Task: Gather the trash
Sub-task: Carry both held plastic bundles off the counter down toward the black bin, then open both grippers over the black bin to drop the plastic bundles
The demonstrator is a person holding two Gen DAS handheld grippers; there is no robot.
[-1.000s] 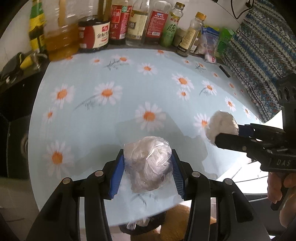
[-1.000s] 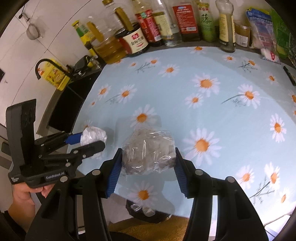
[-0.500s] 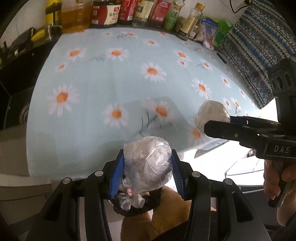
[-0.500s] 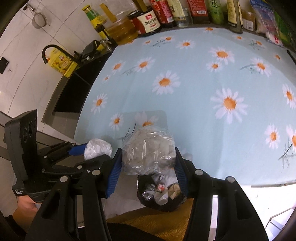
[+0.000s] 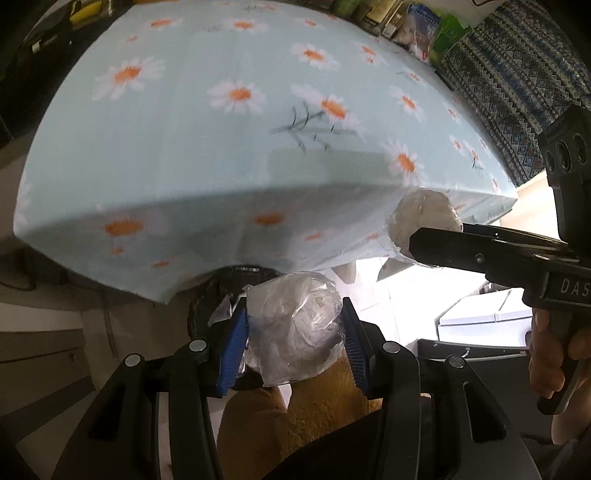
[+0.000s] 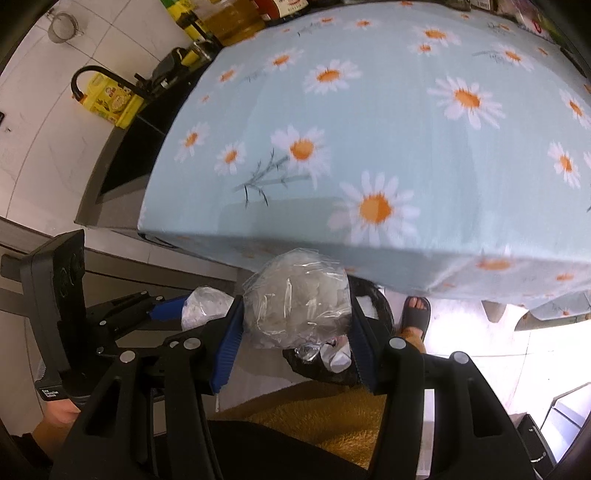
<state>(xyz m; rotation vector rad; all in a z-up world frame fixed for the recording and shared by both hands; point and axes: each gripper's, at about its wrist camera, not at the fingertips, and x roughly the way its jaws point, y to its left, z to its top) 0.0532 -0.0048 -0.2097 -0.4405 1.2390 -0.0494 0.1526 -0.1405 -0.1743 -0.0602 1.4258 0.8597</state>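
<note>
grippers, two, each clamp one wad (plastic-wrapped): left gripper (image 5: 293, 332) on left wad (image 5: 295, 328), right gripper (image 6: 295, 328) on right wad (image 6: 299, 302).

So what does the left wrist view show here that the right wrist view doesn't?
Left wrist only: the patterned blue cloth beyond the table, and snack packets.
Right wrist only: the black tap, a yellow bag, a sandalled foot.
Both: the daisy tablecloth, the black trash bin below its edge, and each gripper clamped on a plastic-wrapped wad.
</note>
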